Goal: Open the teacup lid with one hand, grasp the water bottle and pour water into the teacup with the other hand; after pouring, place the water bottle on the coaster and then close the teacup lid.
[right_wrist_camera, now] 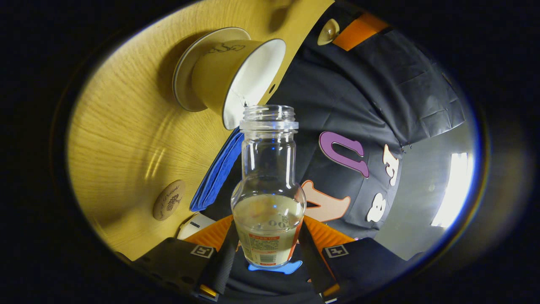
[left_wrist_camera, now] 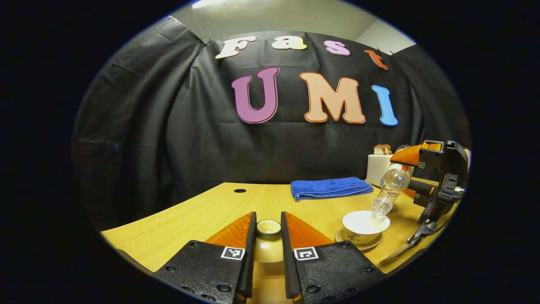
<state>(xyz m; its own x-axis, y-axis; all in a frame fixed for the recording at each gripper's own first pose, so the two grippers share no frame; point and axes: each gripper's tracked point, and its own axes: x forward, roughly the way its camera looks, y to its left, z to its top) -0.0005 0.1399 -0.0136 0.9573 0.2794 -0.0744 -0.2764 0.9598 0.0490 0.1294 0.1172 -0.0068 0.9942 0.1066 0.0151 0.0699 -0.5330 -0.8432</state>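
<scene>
Left gripper view showed the left gripper [left_wrist_camera: 268,253] low over the wooden counter [left_wrist_camera: 198,213], its jaws closed on the teacup lid [left_wrist_camera: 268,236], which it held up off the cup with the knob facing forward. To the right of that stood the open teacup [left_wrist_camera: 365,226] on its saucer [left_wrist_camera: 359,245], with a folded blue towel [left_wrist_camera: 331,188] behind it and a white toaster [left_wrist_camera: 379,168] farther back. Rightmost, the right gripper [left_wrist_camera: 405,183] held the water bottle [left_wrist_camera: 389,192] tipped mouth-down, the mouth just above the cup's rim.

Right gripper view, rolled over with the tilt, showed the teacup [right_wrist_camera: 236,80] and saucer [right_wrist_camera: 185,71] at upper left and the round coaster [right_wrist_camera: 168,199] lower left, near the towel [right_wrist_camera: 217,171]. In the centre the water bottle [right_wrist_camera: 268,185] sat between the jaws of the right gripper [right_wrist_camera: 266,249], which pressed on its labelled lower body; a little water remained at that end, and the mouth pointed at the cup's rim.

Pouring looked to be the step in hand, probably near its end. The next move would call for rolling the bottle upright, carrying it to the coaster and setting it down squarely, then lowering the lid onto the cup. The right hand was twisted well over; the left was level and steady
</scene>
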